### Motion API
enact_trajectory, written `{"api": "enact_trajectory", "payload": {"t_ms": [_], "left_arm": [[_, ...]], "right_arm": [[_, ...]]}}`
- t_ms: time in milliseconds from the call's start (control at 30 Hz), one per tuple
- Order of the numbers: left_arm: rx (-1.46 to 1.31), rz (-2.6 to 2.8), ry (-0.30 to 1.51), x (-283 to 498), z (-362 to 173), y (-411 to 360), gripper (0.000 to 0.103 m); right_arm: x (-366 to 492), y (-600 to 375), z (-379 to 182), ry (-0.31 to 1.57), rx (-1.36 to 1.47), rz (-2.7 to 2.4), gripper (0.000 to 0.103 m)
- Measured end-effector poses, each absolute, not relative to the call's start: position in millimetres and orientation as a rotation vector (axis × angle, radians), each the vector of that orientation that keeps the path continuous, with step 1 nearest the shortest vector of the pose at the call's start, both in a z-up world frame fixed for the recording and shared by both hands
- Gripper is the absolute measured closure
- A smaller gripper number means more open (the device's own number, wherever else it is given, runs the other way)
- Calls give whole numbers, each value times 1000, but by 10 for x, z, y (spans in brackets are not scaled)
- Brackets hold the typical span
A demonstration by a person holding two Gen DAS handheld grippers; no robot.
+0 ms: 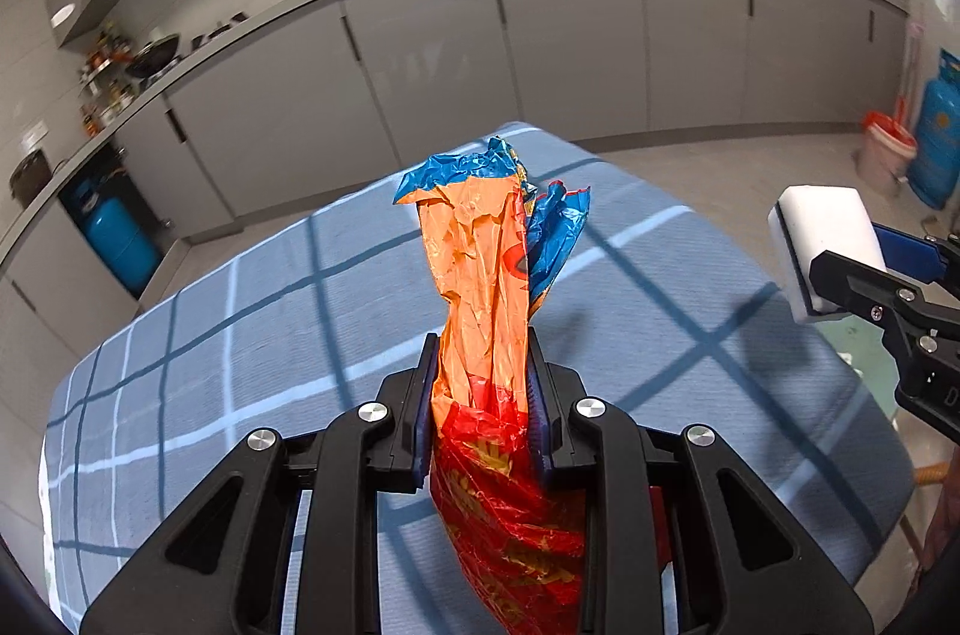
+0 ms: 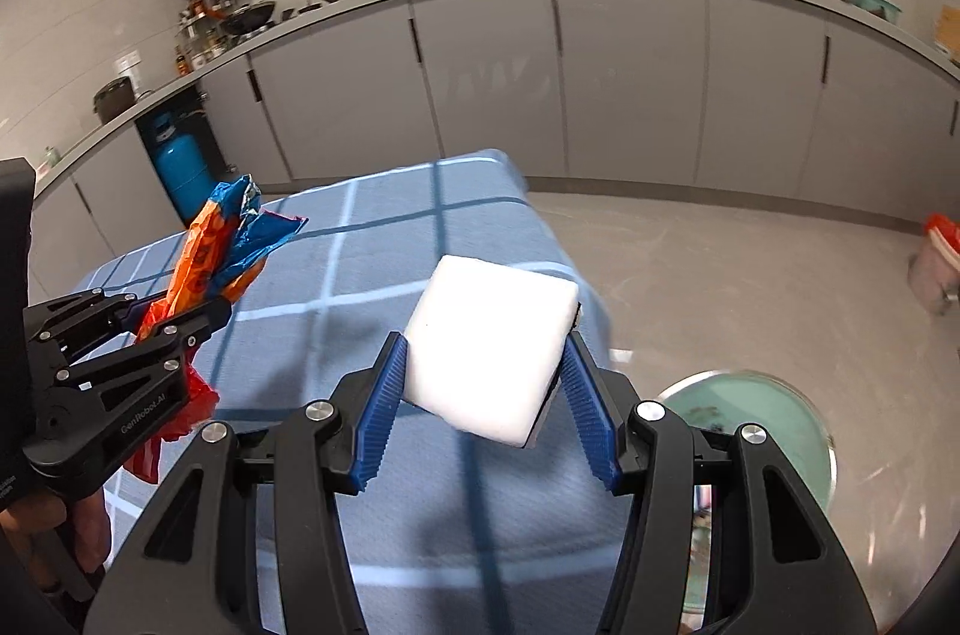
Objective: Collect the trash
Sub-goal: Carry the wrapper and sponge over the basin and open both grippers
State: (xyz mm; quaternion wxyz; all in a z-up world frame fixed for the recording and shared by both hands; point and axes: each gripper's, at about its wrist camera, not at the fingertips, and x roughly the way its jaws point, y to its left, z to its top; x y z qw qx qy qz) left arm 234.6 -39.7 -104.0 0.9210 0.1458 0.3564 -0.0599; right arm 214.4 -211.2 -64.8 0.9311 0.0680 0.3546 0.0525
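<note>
We hold a crumpled wrapper pinched in our left gripper, its orange and blue end sticking up above the checked tablecloth. Our right gripper clamps a white sponge between its blue pads, over the table's edge. A green bin sits on the floor below.

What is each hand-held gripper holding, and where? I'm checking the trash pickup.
The left hand-held gripper pinches a crumpled snack bag around its middle. The right hand-held gripper clamps a white sponge by two opposite sides.
</note>
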Motion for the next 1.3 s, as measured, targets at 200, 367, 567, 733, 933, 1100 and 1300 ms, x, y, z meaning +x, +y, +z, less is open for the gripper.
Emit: {"api": "enact_trajectory", "payload": {"t_ms": [200, 367, 567, 733, 933, 1100, 1300], "left_arm": [[343, -187, 726, 2307, -1074, -741, 77], [370, -233, 724, 2274, -1111, -1015, 77], [400, -288, 722, 2239, -1149, -1306, 77], [421, -343, 718, 2182, -1170, -1611, 77], [431, -420, 728, 2159, -1255, -1922, 77], [435, -478, 756, 2143, -1372, -2159, 76], [460, -534, 775, 2101, -1525, -2321, 53]], "right_arm": [[2014, -2458, -711, 732, 168, 49, 50], [1932, -2706, -746, 733, 184, 9, 50], [1823, -3021, -806, 735, 208, -46, 50], [1744, -3265, -872, 742, 224, -92, 50], [1712, -3497, -953, 751, 240, -132, 49], [1720, -3674, -1023, 753, 262, -153, 48], [1746, -3849, -1158, 752, 313, -152, 40]]}}
